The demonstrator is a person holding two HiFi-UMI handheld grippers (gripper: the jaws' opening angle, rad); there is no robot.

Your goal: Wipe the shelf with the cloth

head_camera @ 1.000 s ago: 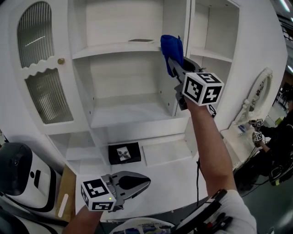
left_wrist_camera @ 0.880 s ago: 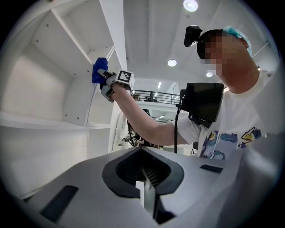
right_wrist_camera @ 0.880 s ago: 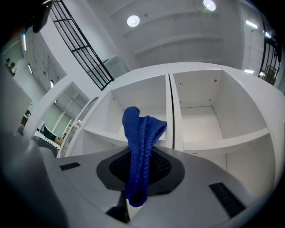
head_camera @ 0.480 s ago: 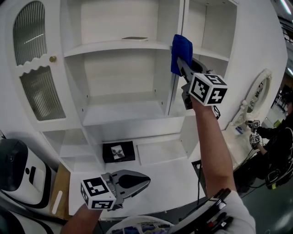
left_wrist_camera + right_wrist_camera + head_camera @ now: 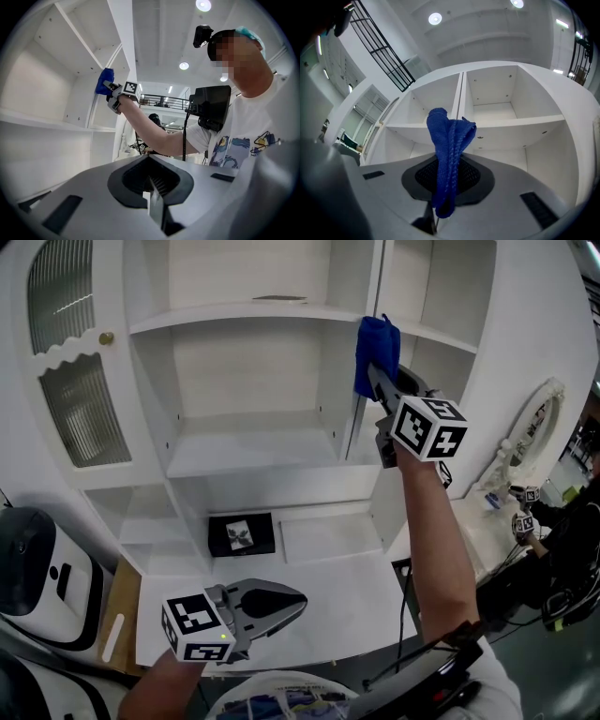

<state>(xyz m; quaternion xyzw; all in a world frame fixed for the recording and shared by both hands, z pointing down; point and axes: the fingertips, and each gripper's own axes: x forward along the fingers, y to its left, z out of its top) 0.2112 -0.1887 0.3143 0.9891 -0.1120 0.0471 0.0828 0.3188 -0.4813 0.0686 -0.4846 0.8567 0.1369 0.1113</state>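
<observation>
One cloth (image 5: 377, 351) betw. R gripper (image 5: 377, 381) jaws, tips hidden

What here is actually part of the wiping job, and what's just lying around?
Part of the job:
- cloth
- right hand-held gripper, shut on the cloth
- shelf

Just lying about:
- left hand-held gripper, shut and empty, held low
- black box
- white machine at the left

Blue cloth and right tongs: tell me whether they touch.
Touching. The right gripper view shows the blue cloth clamped between the shut jaws of the right tongs, its folds standing up from them.
</observation>
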